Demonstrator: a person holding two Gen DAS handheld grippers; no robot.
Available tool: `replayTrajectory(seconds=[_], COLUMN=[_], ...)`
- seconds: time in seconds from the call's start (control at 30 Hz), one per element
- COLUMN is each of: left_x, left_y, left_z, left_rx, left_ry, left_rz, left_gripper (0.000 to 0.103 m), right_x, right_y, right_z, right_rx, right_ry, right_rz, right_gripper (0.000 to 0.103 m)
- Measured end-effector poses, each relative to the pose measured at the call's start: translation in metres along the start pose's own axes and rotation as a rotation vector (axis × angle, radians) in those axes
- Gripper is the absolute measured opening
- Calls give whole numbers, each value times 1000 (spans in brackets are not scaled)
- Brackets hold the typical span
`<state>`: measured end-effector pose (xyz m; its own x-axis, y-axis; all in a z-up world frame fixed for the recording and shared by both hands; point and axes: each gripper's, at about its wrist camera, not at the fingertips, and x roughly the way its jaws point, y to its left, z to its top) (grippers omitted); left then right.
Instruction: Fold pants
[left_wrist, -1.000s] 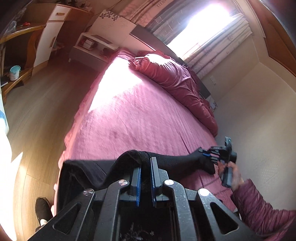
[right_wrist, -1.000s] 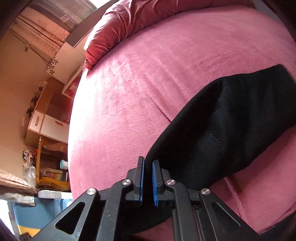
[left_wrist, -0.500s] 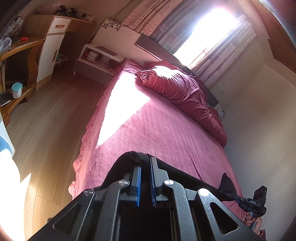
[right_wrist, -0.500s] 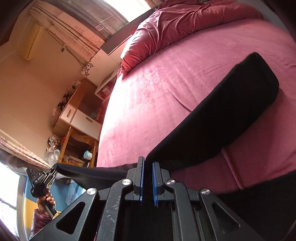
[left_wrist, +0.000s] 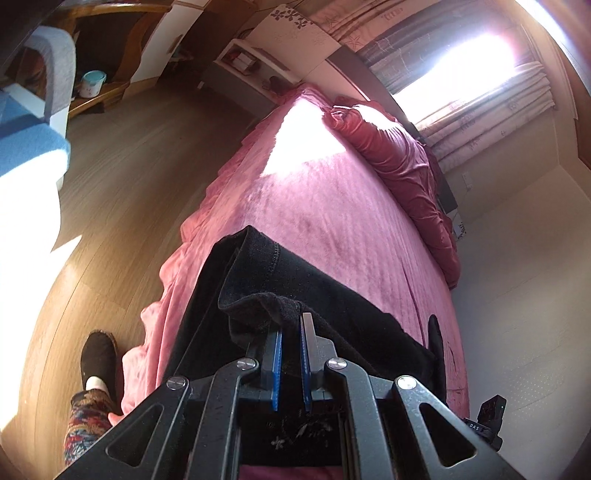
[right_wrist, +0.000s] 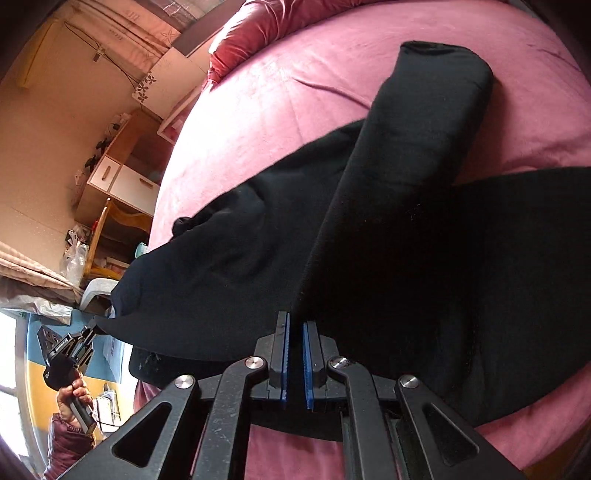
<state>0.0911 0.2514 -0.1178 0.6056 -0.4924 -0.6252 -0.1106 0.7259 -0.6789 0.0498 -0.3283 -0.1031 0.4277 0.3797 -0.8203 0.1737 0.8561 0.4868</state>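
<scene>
Black pants (left_wrist: 317, 288) lie across the near end of a bed with a pink cover (left_wrist: 332, 206). My left gripper (left_wrist: 291, 325) is shut on a raised fold of the pants' edge. In the right wrist view the pants (right_wrist: 388, 229) spread wide, with one leg (right_wrist: 424, 122) laid over the rest towards the bed's middle. My right gripper (right_wrist: 294, 332) is shut on the black fabric at its near edge. The left gripper (right_wrist: 74, 350) also shows there at far left, holding the other end of the pants off the bed's side.
A rumpled red quilt (left_wrist: 399, 162) lies along the bed's far side by the curtained window. Wooden floor (left_wrist: 122, 177) runs left of the bed, with a desk, a white cabinet (right_wrist: 122, 177) and a blue-and-white chair (left_wrist: 33, 122). The person's slippered foot (left_wrist: 98, 354) stands beside the bed.
Both grippers have carried the pants over the bed. One leg now lies folded over the rest, and the fabric has dropped from hanging taut to resting on the cover.
</scene>
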Motion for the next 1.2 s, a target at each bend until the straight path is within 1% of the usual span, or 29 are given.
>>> replayTrajectory(seconds=[0.17,0.23,0.3,0.33,0.4,0.5,0.63,0.7,0.73,0.77,0.83,0.9,0.93,0.97,1.03,1.1,1.17,1.2], left_x=[12,11,8,5,-2,-6,-2,1,1,2,2,3,2,1,-6,-15,-21,-21], left_y=[28,35,42,46,52,59,63,62,62,58,49,39,33,26,11,-5,-14,-13], left_z=[-31,-37,-39,-39,-44,-50,-56,-56,-55,-53,-46,-35,-28,-21,-7,3,6,5], left_rx=[-102,-158,-229,-263,-321,-382,-425,-418,-410,-391,-337,-296,-270,-246,-183,-91,2,22], left_ry=[58,63,63,58,50,52,71,70,64,55,41,30,18,1,-43,-79,-94,-84], left_rz=[36,25,-7,-17,-57,-76,-66,-27,-27,-28,-5,-11,-10,-24,-66,-104,-90,-89], left_gripper=[9,11,26,28,32,36,36,34,34,27,21,12,10,10,9,8,8,8], right_x=[28,33,38,40,44,46,51,50,50,49,37,29,24,16,-2,-18,-27,-28], right_y=[-10,-12,-13,-13,-15,-25,-28,-31,-31,-30,-29,-28,-27,-24,-20,-19,-20,-21], right_z=[-4,-2,0,0,1,-1,1,-1,0,-1,-8,-9,-9,-9,-12,-19,-29,-35], right_rx=[7,11,19,23,35,59,66,59,57,55,45,35,29,21,-7,-32,-47,-58], right_ry=[37,43,47,47,48,50,52,49,48,44,34,22,13,0,-23,-34,-26,-16], right_rz=[-51,-58,-58,-58,-49,-31,-24,-24,-25,-25,-19,-10,-3,6,17,26,34,23], right_gripper=[6,6,6,7,7,9,9,9,8,7,7,7,6,6,6,6,6,6])
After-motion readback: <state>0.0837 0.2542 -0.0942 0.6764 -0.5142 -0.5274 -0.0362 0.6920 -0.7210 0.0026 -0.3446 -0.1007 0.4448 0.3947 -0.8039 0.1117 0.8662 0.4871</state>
